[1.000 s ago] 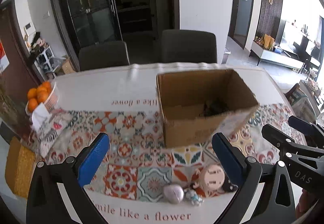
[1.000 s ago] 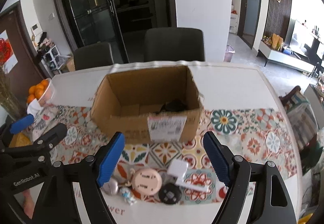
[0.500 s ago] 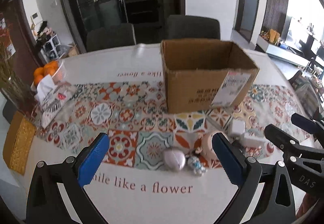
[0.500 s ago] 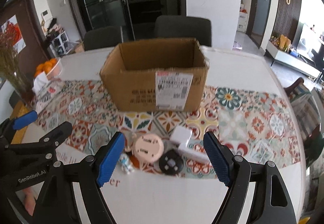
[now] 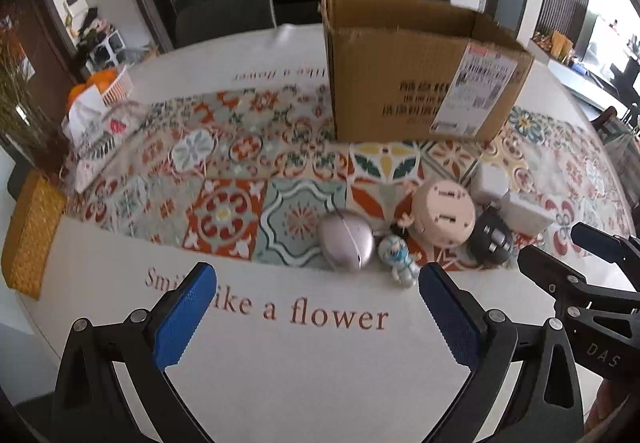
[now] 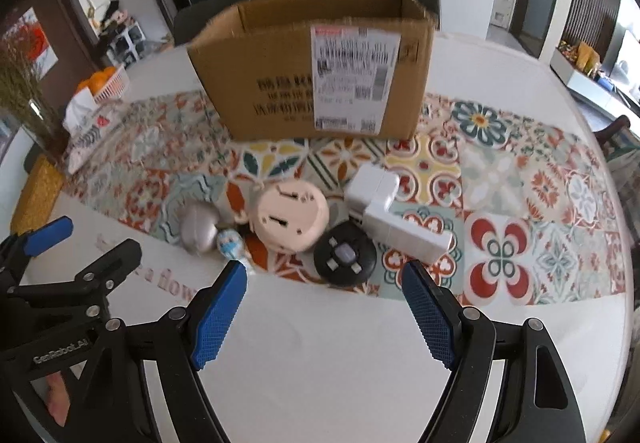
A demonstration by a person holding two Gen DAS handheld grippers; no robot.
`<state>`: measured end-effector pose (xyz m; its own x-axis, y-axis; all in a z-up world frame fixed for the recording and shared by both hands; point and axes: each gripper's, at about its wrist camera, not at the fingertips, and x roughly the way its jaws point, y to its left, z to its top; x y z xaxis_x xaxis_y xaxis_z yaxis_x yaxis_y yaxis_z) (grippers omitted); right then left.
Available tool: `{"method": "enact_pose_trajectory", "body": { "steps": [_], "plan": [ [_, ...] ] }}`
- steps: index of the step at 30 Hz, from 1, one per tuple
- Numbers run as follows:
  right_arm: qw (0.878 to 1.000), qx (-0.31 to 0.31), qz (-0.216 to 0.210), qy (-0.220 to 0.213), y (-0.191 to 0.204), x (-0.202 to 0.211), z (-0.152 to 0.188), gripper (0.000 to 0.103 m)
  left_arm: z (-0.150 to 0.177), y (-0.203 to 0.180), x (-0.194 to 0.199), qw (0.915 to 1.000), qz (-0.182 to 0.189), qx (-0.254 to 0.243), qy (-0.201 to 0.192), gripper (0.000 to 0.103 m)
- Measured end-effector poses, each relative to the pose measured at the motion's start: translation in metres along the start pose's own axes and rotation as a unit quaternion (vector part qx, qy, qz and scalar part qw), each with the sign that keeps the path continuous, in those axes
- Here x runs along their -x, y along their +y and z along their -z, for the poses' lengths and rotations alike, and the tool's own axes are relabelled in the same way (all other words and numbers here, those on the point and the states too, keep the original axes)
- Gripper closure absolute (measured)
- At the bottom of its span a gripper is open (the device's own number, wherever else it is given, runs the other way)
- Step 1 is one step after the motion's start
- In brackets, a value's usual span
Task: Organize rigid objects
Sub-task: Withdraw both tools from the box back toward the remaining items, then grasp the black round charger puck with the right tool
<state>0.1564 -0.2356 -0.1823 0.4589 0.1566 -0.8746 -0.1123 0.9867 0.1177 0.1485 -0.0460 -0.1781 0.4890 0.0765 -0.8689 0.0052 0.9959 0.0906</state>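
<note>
Since the earlier frames we have brought both grippers down toward the worktop (image 5: 320, 383), so the row of small items now sits larger and nearer in both views. Our left gripper (image 5: 316, 307) and right gripper (image 6: 324, 303) both have their fingers spread apart and empty. The silver egg-shaped item (image 5: 346, 241), small figurine (image 5: 398, 257), pink round device (image 6: 290, 219), black disc (image 6: 345, 254) and white adapters (image 6: 384, 211) lie clustered on the patterned runner (image 5: 224, 179), in front of the cardboard box (image 6: 312, 71).
</note>
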Motion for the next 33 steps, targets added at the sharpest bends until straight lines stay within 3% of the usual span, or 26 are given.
{"method": "enact_pose_trajectory", "body": {
  "steps": [20,33],
  "plan": [
    [0.998,0.018,-0.009,0.06,-0.014,-0.076,-0.005,0.025,0.018,-0.003,-0.053,0.9972,-0.03,0.04,0.056,0.0],
    [0.997,0.02,-0.001,0.072,-0.012,-0.099,-0.008,0.039,0.022,0.006,-0.066,0.9959,-0.026,0.052,0.07,0.0]
  ]
}}
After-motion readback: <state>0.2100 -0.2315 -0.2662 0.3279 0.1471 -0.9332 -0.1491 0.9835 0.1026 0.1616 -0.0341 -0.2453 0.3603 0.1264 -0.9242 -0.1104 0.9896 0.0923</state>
